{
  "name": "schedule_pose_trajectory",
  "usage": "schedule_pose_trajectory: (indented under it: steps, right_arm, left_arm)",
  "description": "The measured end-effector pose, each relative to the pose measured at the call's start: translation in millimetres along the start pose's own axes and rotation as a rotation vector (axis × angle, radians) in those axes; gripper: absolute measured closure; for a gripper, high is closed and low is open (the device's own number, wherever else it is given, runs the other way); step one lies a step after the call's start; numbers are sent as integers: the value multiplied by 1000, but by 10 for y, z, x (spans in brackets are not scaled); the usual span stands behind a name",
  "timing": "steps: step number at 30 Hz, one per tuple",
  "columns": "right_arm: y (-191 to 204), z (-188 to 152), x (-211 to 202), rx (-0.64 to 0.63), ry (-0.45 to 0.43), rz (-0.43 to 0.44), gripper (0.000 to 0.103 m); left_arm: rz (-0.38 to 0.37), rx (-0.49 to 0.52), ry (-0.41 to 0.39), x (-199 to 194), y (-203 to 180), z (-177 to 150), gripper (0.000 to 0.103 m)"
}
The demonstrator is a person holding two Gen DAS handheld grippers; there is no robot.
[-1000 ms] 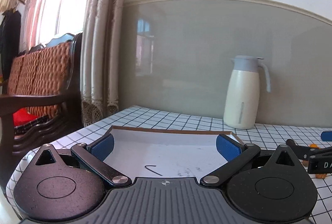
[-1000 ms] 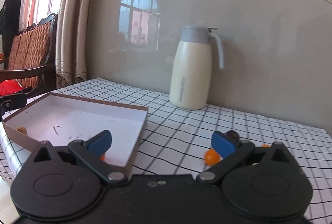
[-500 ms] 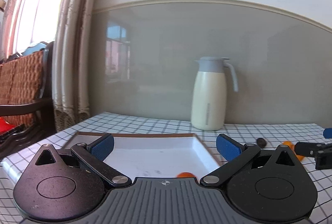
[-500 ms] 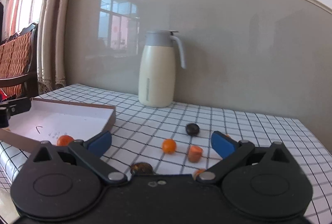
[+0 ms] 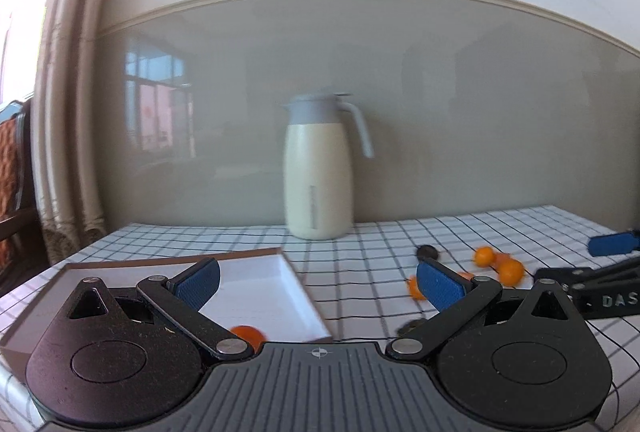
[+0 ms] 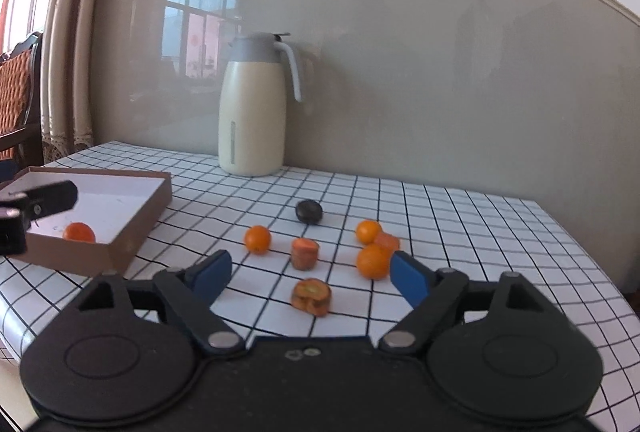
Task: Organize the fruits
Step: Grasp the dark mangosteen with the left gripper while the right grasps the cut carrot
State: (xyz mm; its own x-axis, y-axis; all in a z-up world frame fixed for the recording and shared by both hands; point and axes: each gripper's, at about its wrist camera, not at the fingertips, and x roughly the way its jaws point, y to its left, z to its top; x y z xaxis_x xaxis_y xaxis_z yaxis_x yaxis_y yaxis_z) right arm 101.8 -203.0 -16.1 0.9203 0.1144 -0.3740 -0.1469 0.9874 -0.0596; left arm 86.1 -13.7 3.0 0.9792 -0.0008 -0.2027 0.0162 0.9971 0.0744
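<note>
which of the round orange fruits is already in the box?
Only the small orange at the near end of the cardboard box, left of the scene. The other three round oranges sit loose on the checked tablecloth.

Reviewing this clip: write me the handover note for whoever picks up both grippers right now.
Left gripper: open, empty, over the box's near corner.
Right gripper: open, empty, jaws just closing partway, facing the loose pieces.
Done: one orange fruit lies in the box.
Left: on the checked cloth, three round orange fruits, three cut orange chunks, one dark fruit. The jug stands clear at the back.
</note>
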Motion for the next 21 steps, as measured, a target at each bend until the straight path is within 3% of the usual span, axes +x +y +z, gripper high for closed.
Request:
schedule_pose_trajectory:
  steps: [10,13,18,21]
  right_arm:
    - [-153,-148,154,15,53,-7,39]
    - [-188,-191,241,24,76,-6,44]
    - [-188,-260,397,19,105,8,51]
    - [-172,-279,468,14,116,20,56]
  left_arm:
    - [-53,33,69,228,-415,-103,1]
    - [-82,49,99,304,-516,-151,13]
    - [-102,51,130,429,-614,-226,15]
    - [-105,44,168,531,-635,-264,22]
